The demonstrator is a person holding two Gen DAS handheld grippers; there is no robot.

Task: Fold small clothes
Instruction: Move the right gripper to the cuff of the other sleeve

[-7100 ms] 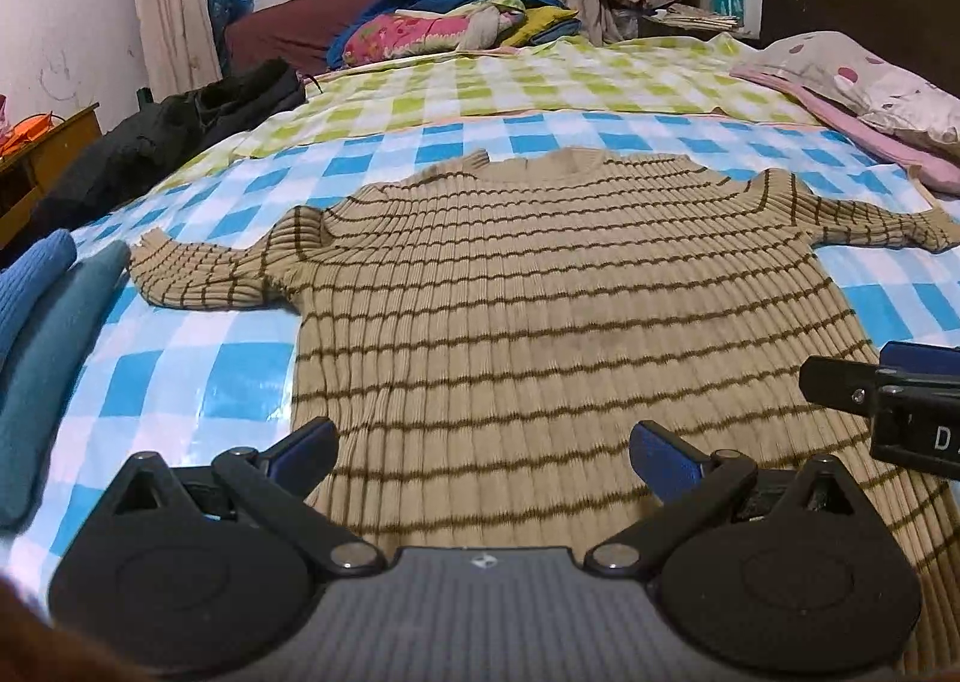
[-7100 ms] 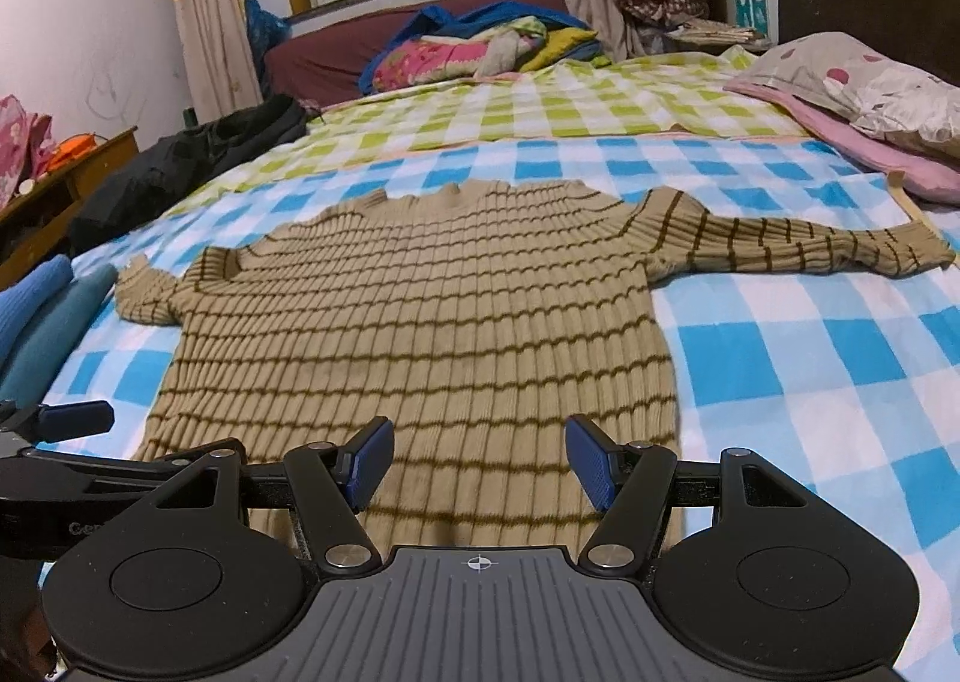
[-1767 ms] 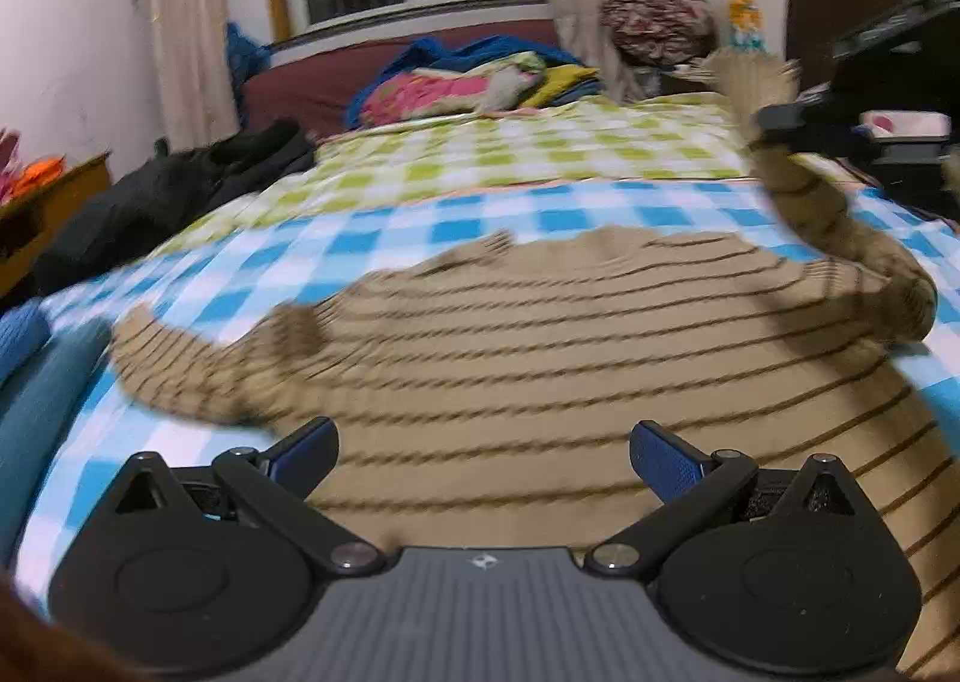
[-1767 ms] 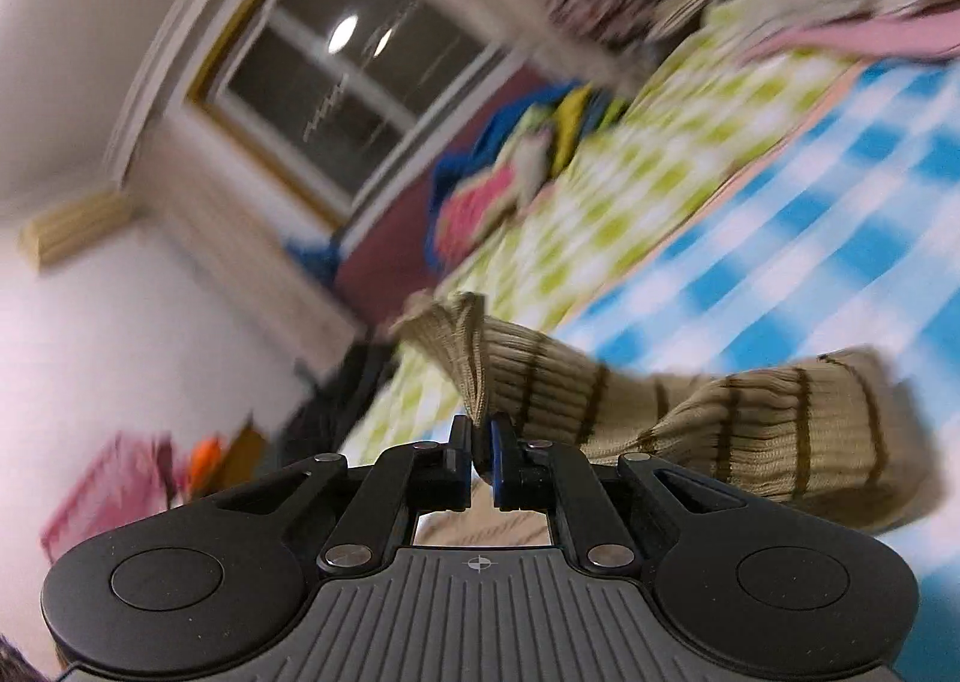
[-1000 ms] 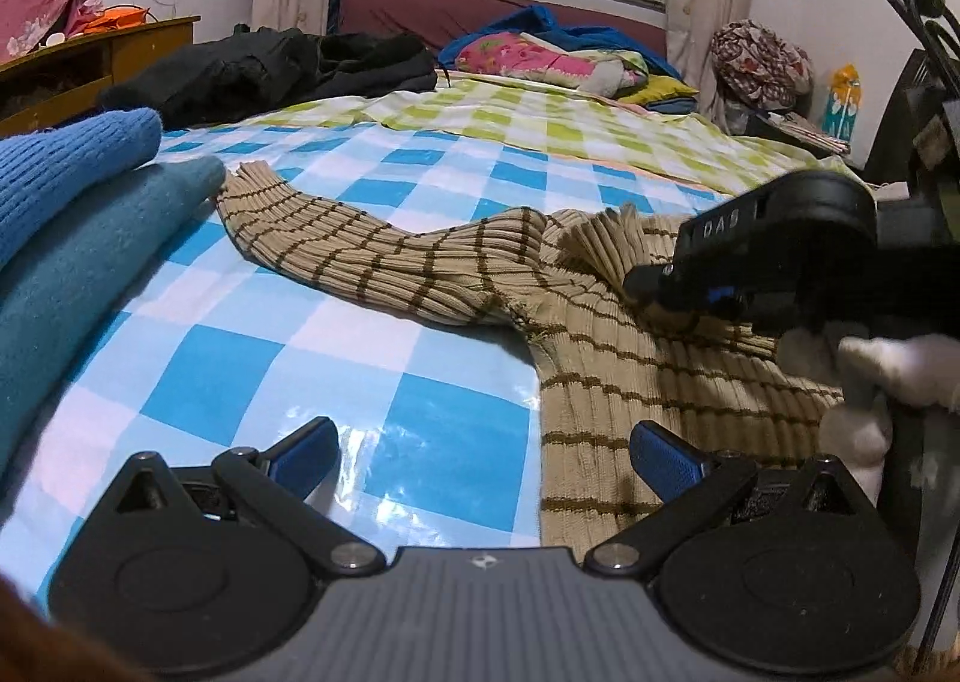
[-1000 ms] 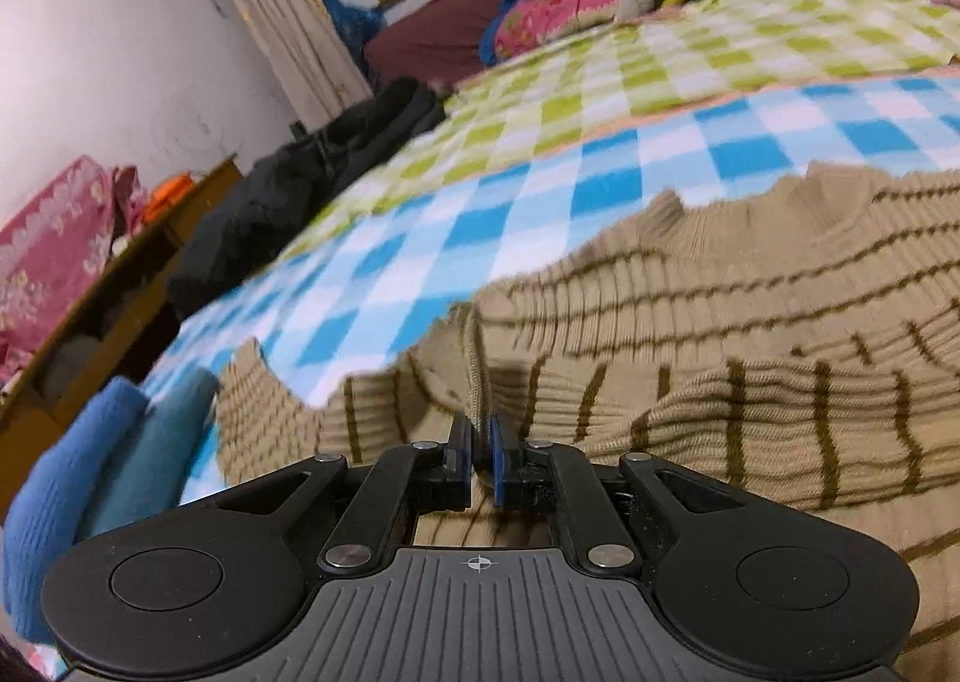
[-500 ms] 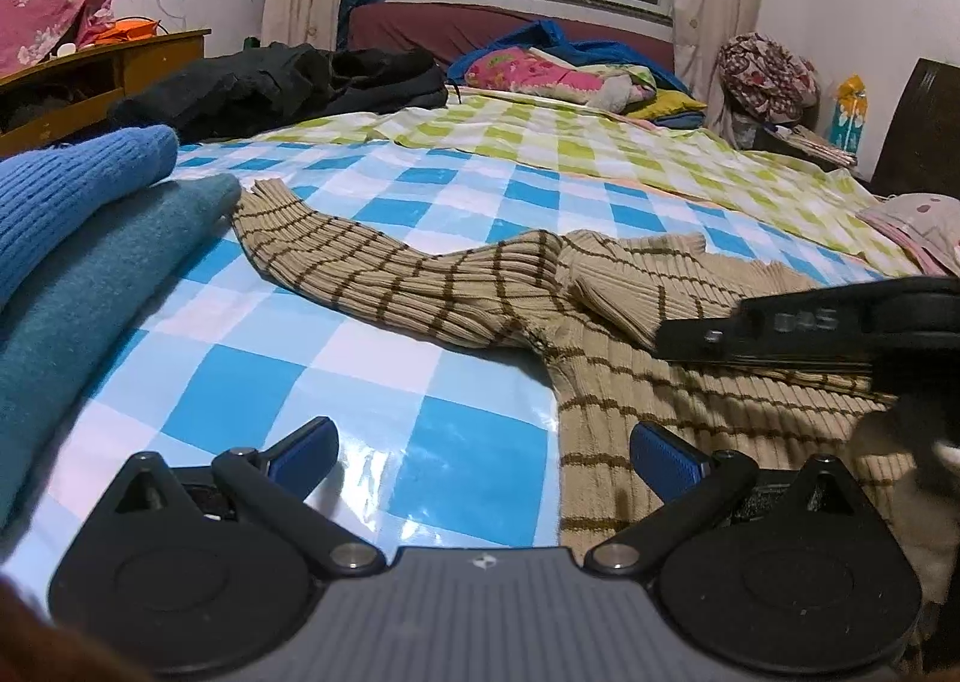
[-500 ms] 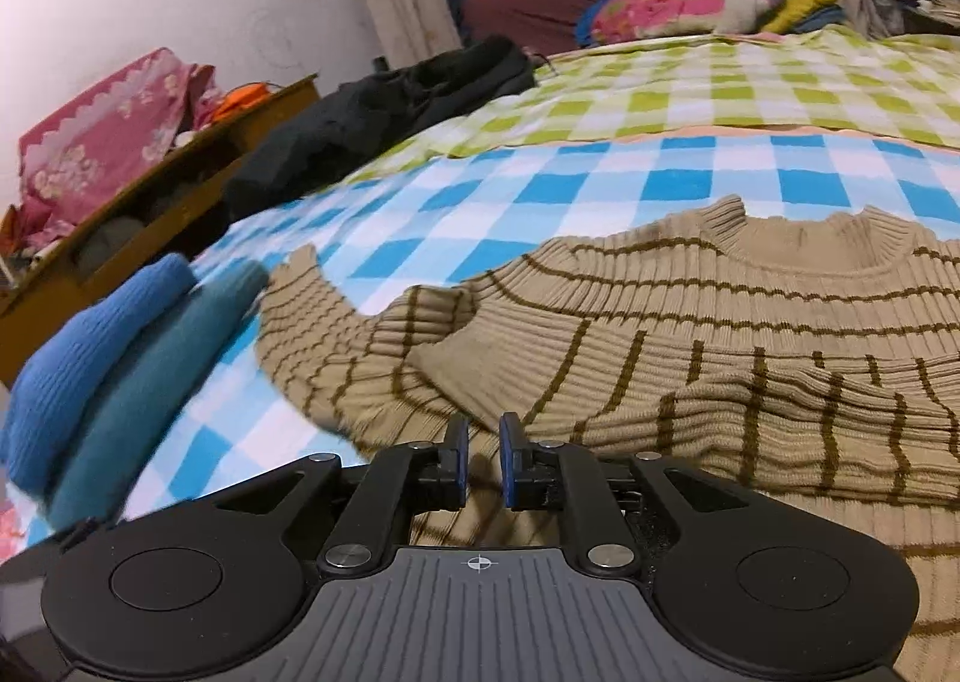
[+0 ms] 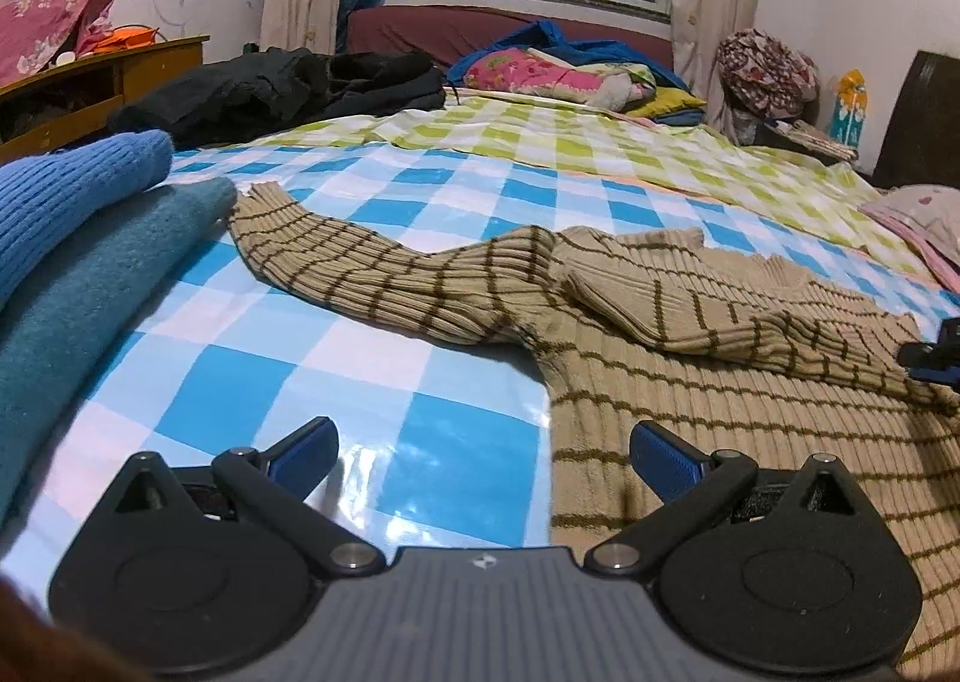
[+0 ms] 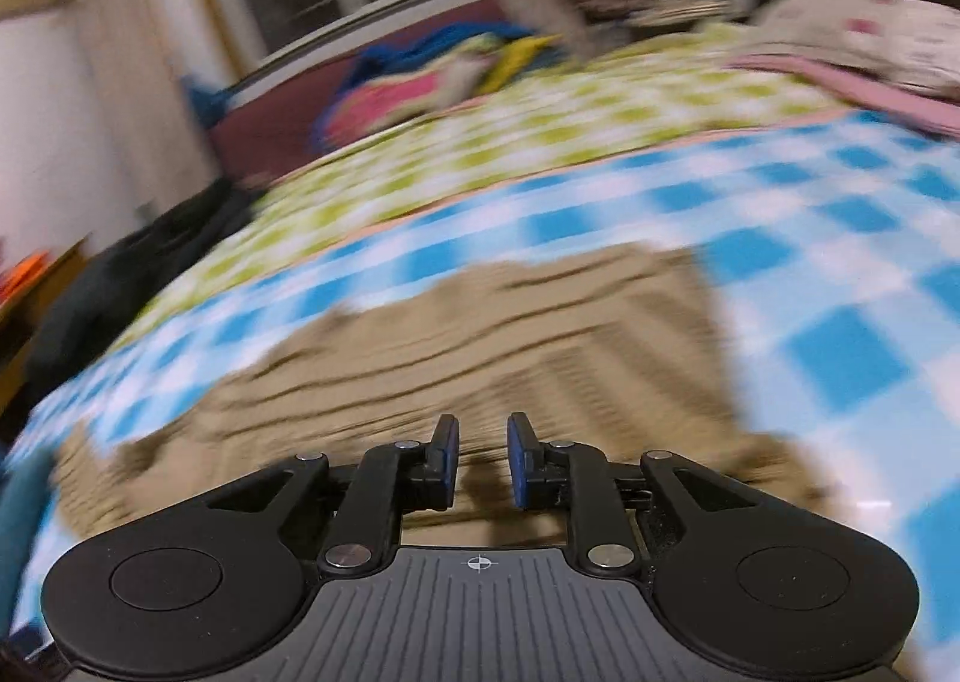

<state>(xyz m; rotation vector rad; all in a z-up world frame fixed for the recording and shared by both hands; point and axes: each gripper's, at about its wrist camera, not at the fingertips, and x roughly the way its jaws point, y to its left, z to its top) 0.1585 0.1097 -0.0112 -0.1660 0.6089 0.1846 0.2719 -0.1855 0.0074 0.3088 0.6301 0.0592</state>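
Observation:
A tan sweater with brown stripes (image 9: 750, 394) lies on the blue checked bed cover (image 9: 384, 382). Its right sleeve (image 9: 708, 316) is folded across the chest; its left sleeve (image 9: 360, 268) stretches out toward the far left. My left gripper (image 9: 483, 451) is open and empty, low over the cover at the sweater's left edge. My right gripper (image 10: 483, 457) is partly open and empty above the sweater's body (image 10: 510, 334); that view is motion-blurred. A tip of the right gripper shows at the left wrist view's right edge (image 9: 936, 352).
Folded blue (image 9: 66, 202) and teal (image 9: 90, 298) sweaters lie at the left. Beyond are a green checked sheet (image 9: 570, 148), dark clothes (image 9: 288, 88), a pile of bedding (image 9: 540, 73), a wooden cabinet (image 9: 90, 88) and pillows (image 10: 858, 34) at right.
My right gripper let go of the right sleeve, which now lies across the chest, opened slightly and swung away to the right. My left gripper has barely shifted.

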